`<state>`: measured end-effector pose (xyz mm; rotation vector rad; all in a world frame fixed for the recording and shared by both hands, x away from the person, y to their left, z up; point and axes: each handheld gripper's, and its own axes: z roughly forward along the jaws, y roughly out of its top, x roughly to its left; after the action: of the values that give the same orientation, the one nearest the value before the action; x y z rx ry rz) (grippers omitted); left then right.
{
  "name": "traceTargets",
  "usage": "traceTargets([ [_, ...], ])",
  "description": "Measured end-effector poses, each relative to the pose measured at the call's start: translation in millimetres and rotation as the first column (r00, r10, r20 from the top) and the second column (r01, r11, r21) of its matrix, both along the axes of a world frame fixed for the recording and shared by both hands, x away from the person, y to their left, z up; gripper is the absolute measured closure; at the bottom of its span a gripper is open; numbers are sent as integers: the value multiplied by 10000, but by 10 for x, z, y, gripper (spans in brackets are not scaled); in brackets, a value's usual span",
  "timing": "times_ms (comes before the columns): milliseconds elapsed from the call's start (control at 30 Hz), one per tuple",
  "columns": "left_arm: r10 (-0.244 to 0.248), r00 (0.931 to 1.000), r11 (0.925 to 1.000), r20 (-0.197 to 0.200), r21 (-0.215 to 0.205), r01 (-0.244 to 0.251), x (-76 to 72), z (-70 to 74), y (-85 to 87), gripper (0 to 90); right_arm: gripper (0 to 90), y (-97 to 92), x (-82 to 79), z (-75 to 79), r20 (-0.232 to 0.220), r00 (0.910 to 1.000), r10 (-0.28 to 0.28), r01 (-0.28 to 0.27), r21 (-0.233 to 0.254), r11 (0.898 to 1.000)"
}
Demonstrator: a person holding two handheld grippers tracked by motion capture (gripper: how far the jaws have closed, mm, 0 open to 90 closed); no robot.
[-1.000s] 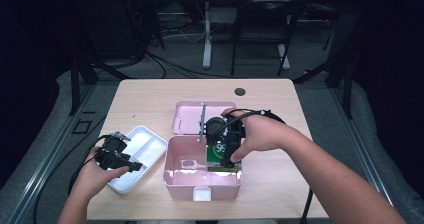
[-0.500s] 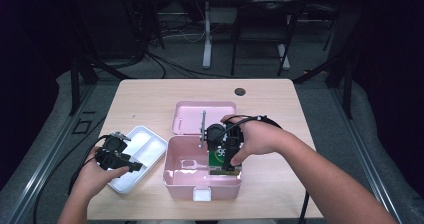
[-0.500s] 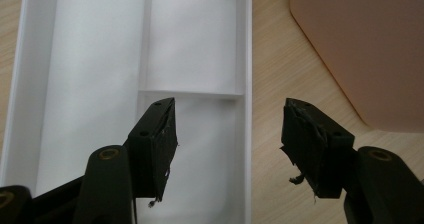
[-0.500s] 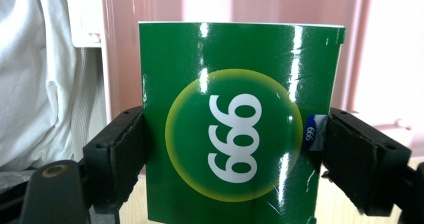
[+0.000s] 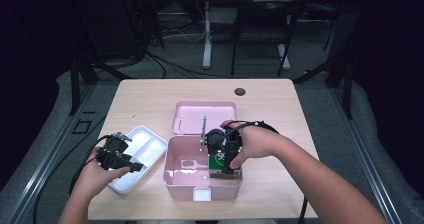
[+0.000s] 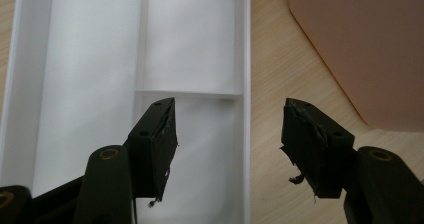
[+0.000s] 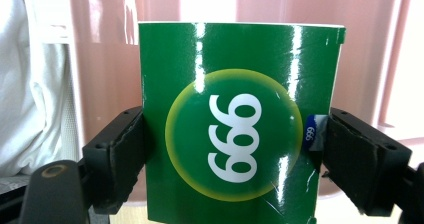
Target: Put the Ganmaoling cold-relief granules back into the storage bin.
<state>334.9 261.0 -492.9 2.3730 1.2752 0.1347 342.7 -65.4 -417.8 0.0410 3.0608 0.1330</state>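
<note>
A pink box [image 5: 220, 189] stands open in the middle of the table, its lid [image 5: 202, 116] lying flat behind it. My right gripper [image 5: 223, 168] is shut on a green carton [image 5: 218, 159] and holds it inside the box's right side. In the right gripper view the carton [image 7: 240, 84] bears white digits in a yellow-rimmed circle, and my right gripper [image 7: 232, 149] clamps both its edges against the pink wall [image 7: 365, 34]. My left gripper [image 5: 131, 161] hangs open over a white divided tray [image 5: 150, 144]. In the left gripper view, this gripper [image 6: 227, 134] straddles the tray's right rim [image 6: 247, 59], holding nothing.
Something white [image 7: 30, 84] lies inside the box to the carton's left. The pink box corner [image 6: 360, 49] lies just right of the tray. A black round plug [image 5: 240, 91] sits in the tabletop at the back. Bare wood surrounds the lid.
My right gripper has carried the green carton a little toward the front and lower into the pink box. The left gripper has stayed over the tray.
</note>
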Motion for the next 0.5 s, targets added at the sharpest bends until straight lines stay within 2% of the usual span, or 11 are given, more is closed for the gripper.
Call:
traceTargets([
  [33,21,10000,10000,-13,-4,-21,-1,-3,0,391,160,1,10,-40,2,10000,-5,5,-102,9999],
  [133,12,10000,10000,-34,5,-12,2,-9,-3,391,159,5,26,-83,92,9999,-45,45,8,10000],
  [200,-8,10000,10000,-39,29,8,5,-12,-3,391,159,5,40,-115,-154,9998,-95,95,8,10000],
  [367,-2,10000,10000,-60,47,3,8,-17,0,391,158,-6,72,-216,-51,10000,-35,34,-32,10000],
  [500,-8,10000,10000,-76,64,9,9,-23,-4,391,157,-11,90,-259,-221,9997,-126,125,-31,9999],
])
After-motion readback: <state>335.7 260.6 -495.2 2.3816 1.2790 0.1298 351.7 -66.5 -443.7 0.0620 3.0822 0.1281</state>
